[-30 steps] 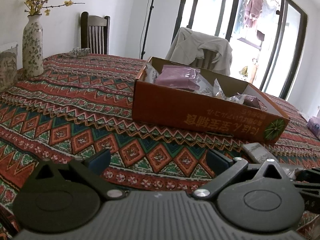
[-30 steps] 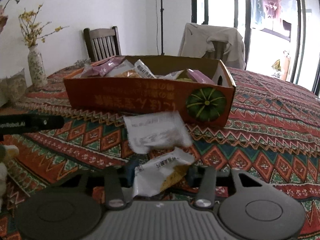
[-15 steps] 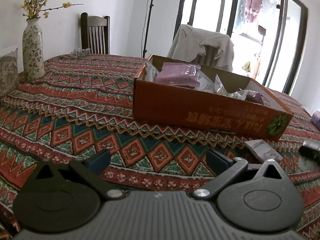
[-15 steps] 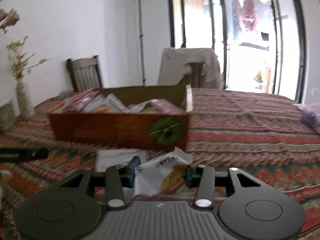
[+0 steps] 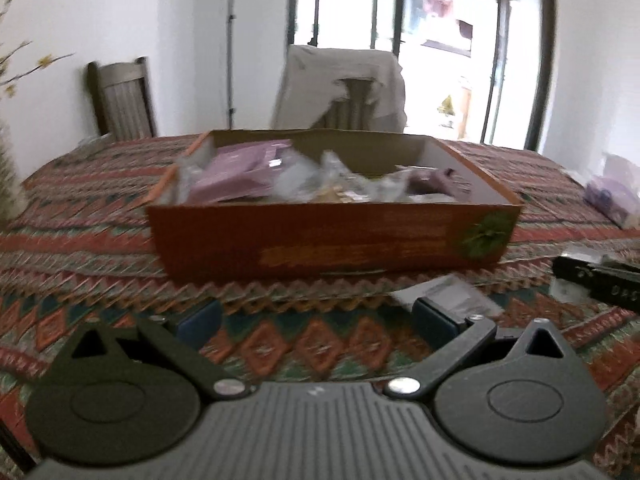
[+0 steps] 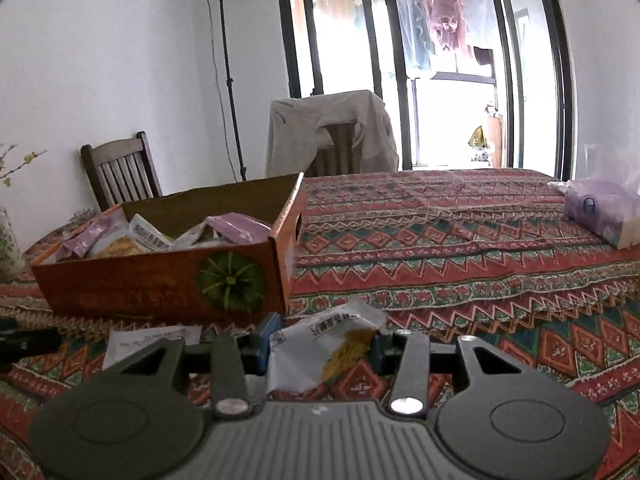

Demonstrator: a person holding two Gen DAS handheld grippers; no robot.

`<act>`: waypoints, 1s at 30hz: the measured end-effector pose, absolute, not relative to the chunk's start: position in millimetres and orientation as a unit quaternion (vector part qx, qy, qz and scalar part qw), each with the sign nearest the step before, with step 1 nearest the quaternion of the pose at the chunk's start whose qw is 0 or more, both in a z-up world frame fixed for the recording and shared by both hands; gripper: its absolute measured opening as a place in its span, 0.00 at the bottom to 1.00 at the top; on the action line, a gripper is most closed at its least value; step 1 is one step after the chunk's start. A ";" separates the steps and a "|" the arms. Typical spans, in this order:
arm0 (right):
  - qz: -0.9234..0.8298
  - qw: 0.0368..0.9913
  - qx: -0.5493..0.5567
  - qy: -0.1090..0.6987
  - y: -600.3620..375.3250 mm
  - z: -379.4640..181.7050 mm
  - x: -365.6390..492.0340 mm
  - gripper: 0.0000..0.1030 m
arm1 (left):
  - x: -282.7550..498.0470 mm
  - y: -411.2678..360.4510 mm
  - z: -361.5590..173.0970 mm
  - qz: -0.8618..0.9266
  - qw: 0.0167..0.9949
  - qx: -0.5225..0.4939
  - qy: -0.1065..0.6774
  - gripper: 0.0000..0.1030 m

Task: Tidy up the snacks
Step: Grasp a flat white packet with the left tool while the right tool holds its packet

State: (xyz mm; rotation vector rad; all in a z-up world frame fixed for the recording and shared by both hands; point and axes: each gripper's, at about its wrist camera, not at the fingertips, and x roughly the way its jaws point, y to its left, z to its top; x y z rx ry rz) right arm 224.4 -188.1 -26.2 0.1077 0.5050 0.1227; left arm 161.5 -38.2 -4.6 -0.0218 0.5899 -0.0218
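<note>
A patterned tablecloth (image 6: 460, 240) bears an orange box (image 6: 160, 280) and a loose packet (image 6: 152, 338).

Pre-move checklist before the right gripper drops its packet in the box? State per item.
1. Packet held: the right gripper has its pads pressed on the white and yellow snack packet. ok.
2. Packet off the tablecloth: it appears lifted. ok.
3. Room in the orange box: packets lie inside, some near the rim; whether space remains, cannot tell.
4. Packet over the box: it is in front of the box's near wall, not above the opening. not ok.
5. Left gripper out of the way: open, empty, low in front of the box. ok.
6. Stray items: a white packet lies on the cloth by the box. not ok.
</note>
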 end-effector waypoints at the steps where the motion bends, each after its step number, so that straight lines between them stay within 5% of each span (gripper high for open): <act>1: 0.060 0.964 0.053 0.253 -188.2 -27.4 225.3 0.42 | 164.0 -43.7 -4.0 -0.018 0.956 -0.007 0.292 1.00; 30: 0.066 0.961 0.077 0.258 -193.7 -28.0 226.0 0.43 | 232.3 -117.5 -39.6 -0.119 0.921 0.055 0.367 1.00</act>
